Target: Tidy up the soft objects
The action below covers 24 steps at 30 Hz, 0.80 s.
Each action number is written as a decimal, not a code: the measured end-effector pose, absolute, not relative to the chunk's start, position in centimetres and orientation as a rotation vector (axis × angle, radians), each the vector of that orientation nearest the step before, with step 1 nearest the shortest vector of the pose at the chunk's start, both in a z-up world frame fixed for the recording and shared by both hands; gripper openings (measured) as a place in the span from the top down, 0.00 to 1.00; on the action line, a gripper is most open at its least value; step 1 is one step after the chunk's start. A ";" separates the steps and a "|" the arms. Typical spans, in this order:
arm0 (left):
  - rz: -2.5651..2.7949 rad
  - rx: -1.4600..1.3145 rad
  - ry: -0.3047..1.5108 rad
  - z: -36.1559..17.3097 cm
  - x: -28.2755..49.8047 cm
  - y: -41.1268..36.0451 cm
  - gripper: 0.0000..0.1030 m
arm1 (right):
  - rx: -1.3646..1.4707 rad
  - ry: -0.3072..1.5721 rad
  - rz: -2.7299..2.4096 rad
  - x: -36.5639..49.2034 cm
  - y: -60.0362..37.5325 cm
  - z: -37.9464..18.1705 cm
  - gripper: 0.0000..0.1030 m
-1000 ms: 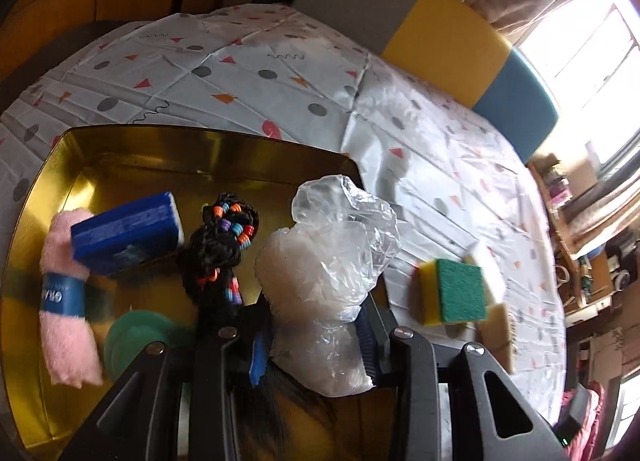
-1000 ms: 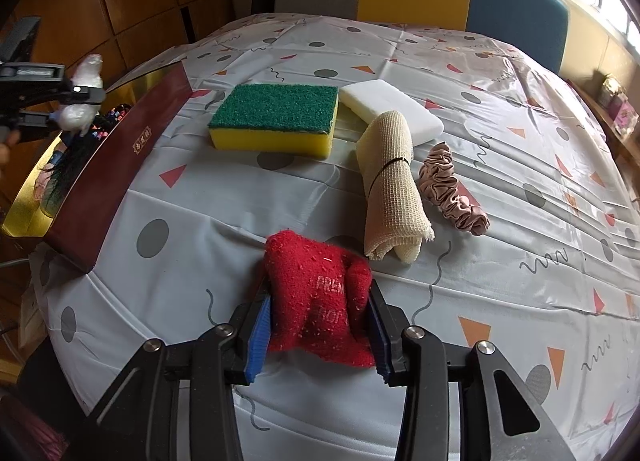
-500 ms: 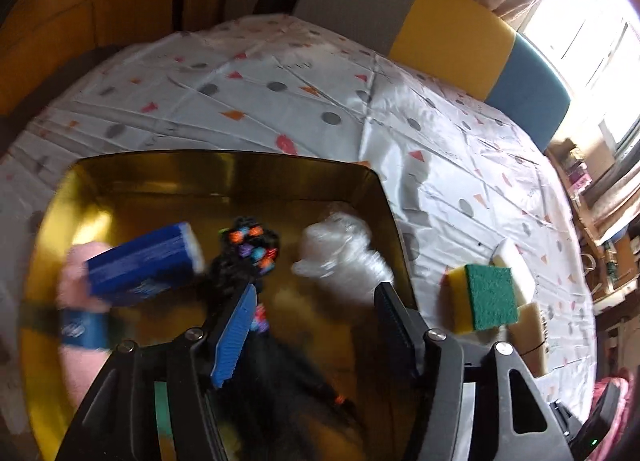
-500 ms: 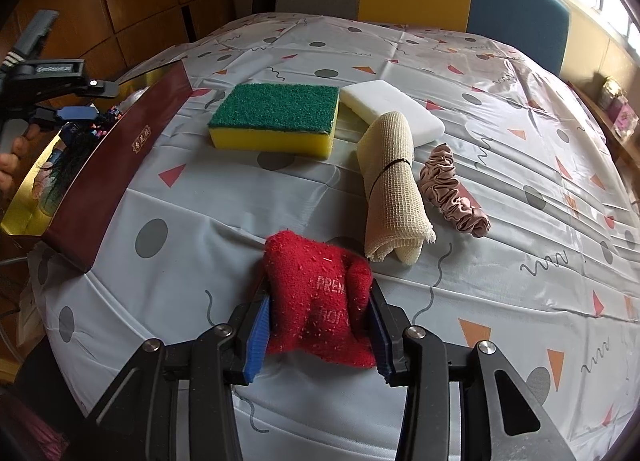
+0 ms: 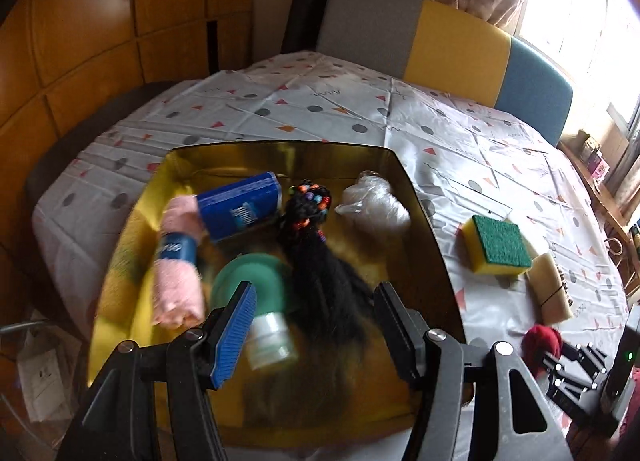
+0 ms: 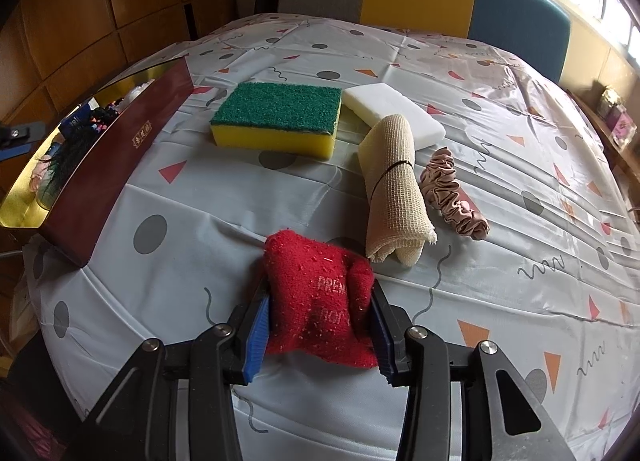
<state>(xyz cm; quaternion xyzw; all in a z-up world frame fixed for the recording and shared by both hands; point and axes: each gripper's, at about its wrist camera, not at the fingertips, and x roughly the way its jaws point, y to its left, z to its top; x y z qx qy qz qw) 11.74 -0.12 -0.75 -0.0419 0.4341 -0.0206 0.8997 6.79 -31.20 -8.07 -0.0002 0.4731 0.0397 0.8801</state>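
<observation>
Gold tray (image 5: 424,221) inside is glossy, mirror-like metal, outer wall dark red with a satin sheen; surface (image 6: 500,73) wears a smooth, shiny, creased plastic-looking cover. Red towel (image 6: 320,297) is fuzzy terry cloth, pink towel (image 5: 176,281) plush, beige roll (image 6: 394,181) coarse open-weave cloth, scrunchie (image 6: 452,189) satiny, sponge (image 6: 276,117) has a rough green scour top over matt yellow foam, white block (image 6: 384,105) matt foam. Clear bag (image 5: 374,205) is crinkly glossy plastic, wig (image 5: 320,273) matt black fibre, gripper pads (image 6: 256,337) ribbed blue on matt black frames.
</observation>
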 end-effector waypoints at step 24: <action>0.013 -0.010 0.849 -1.0 7.7 1.4 0.40 | -0.027 0.966 0.074 6.4 -31.0 -8.2 0.55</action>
